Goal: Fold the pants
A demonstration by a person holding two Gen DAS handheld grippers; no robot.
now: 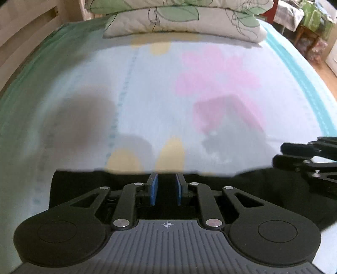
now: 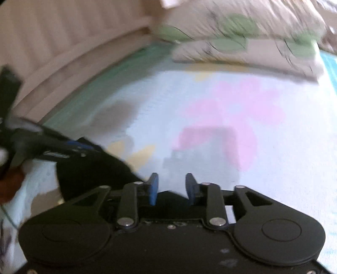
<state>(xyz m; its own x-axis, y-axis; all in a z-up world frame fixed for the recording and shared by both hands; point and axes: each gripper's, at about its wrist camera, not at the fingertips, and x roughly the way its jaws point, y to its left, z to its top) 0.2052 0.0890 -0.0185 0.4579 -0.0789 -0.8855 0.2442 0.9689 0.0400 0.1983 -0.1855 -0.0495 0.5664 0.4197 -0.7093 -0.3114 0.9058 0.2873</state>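
Observation:
The black pants point(image 1: 84, 189) lie in a band across the near part of the bed. My left gripper point(image 1: 166, 176) is at their far edge, its blue pads close together with black cloth filling the gap. From the right wrist view, the left gripper point(image 2: 88, 148) comes in from the left, and the pants point(image 2: 88, 175) hang down from it. My right gripper point(image 2: 171, 177) stands open above the sheet; a fold of black cloth lies below its pads without touching them. In the left wrist view the right gripper point(image 1: 279, 153) enters at the right edge, just above the pants.
The bed sheet point(image 1: 147, 94) is pale blue with pink and yellow flowers. Two stacked leaf-print pillows point(image 1: 179, 19) point(image 2: 242, 42) lie at the far end. A wooden bed frame point(image 1: 21, 31) point(image 2: 63, 42) runs along the left. Furniture point(image 1: 305, 21) stands past the bed at the right.

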